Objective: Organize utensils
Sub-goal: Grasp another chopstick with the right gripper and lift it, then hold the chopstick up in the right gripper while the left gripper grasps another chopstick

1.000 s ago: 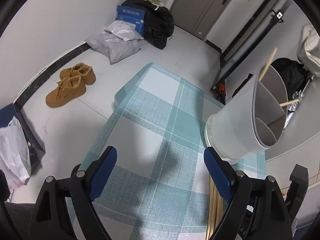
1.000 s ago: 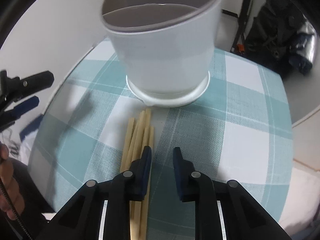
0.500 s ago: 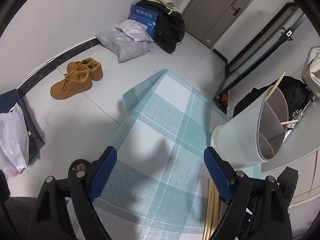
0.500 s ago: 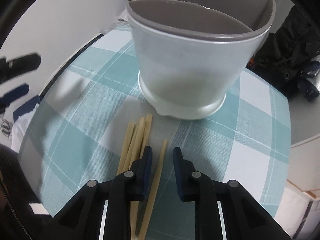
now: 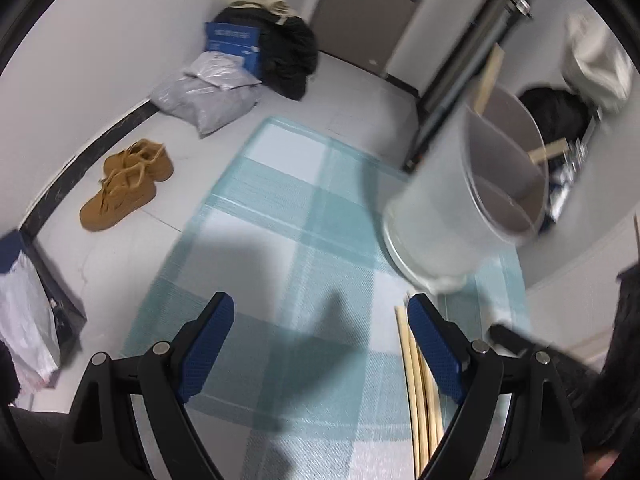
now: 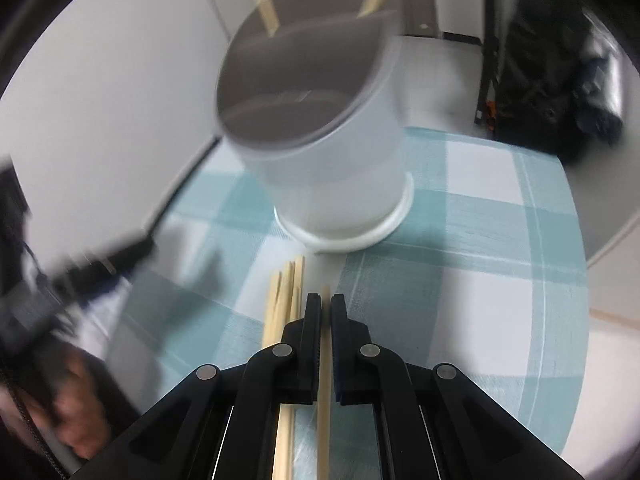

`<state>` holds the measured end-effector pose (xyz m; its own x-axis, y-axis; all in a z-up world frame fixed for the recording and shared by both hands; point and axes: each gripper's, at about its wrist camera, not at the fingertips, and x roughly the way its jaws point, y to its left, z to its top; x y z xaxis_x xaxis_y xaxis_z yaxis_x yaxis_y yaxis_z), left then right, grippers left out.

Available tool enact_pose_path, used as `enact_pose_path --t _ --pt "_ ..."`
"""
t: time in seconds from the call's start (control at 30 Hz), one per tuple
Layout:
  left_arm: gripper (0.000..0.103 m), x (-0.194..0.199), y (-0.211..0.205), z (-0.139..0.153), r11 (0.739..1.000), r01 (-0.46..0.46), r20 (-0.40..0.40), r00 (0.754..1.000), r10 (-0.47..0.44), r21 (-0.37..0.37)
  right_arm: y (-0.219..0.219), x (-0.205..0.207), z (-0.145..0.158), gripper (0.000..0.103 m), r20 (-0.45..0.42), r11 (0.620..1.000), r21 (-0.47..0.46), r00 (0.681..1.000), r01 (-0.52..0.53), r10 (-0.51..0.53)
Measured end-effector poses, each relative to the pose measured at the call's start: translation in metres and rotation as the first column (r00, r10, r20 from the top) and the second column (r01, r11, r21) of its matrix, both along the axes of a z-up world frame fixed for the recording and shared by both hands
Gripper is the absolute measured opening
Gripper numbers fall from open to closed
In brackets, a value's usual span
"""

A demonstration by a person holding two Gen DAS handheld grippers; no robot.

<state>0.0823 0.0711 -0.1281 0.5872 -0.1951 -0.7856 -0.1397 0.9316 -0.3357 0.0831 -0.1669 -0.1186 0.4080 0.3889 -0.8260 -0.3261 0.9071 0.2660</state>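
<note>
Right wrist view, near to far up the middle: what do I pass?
Right claw shut on one chopstick → loose chopsticks on the checked cloth → white holder → two chopsticks standing in its far compartment.

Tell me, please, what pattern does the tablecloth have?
The tablecloth has a teal and white check pattern, clearest in the left wrist view.

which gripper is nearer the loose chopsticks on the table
Left. The left gripper hangs open with the loose chopsticks just beside one jaw. The right gripper, shut on a single chopstick, sits a little to their side.
</note>
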Motion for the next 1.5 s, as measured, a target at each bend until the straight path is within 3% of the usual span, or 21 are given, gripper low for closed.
enact_pose_path --t 0.13,0.33,0.53,0.6,0.87,1.0,1.37,1.5 --pt "0.085 -0.002 -0.016 -0.011 0.998 0.059 -0.058 0.997 -0.057 0.021 -0.029 -0.001 0.009 0.004 -0.025 0.987 0.137 0.996 0.086 -0.083" --pt "0.085 -0.009 -0.038 -0.01 0.986 0.097 -0.047 0.995 -0.091 0.139 -0.065 -0.004 0.017 0.004 -0.017 0.942 0.291 0.985 0.167 -0.169" --pt "0.085 -0.007 -0.049 -0.025 0.964 0.123 -0.098 0.99 -0.103 0.236 -0.097 -0.001 0.012 0.004 0.004 0.903 0.38 0.975 0.203 -0.221" --pt "0.085 -0.005 -0.051 -0.028 0.957 0.133 -0.106 0.988 -0.109 0.258 -0.104 -0.001 0.008 0.004 0.008 0.893 0.396 0.972 0.212 -0.234" --pt "0.085 0.002 -0.054 -0.031 0.959 0.162 -0.127 0.983 -0.135 0.234 -0.129 0.006 0.005 0.004 -0.006 0.837 0.472 0.95 0.279 -0.313" --pt "0.086 0.009 -0.06 -0.034 0.942 0.17 -0.152 0.98 -0.13 0.288 -0.14 0.004 0.009 0.004 -0.002 0.817 0.5 0.943 0.289 -0.332" --pt "0.086 0.028 -0.073 -0.037 0.891 0.257 -0.231 0.956 -0.179 0.374 -0.143 0.0 0.018 0.004 0.022 0.812 0.52 0.947 0.264 -0.321" --pt "0.082 0.034 -0.074 -0.037 0.899 0.249 -0.251 0.954 -0.164 0.361 -0.143 -0.002 0.021 0.004 0.035 0.814 0.52 0.946 0.259 -0.323"
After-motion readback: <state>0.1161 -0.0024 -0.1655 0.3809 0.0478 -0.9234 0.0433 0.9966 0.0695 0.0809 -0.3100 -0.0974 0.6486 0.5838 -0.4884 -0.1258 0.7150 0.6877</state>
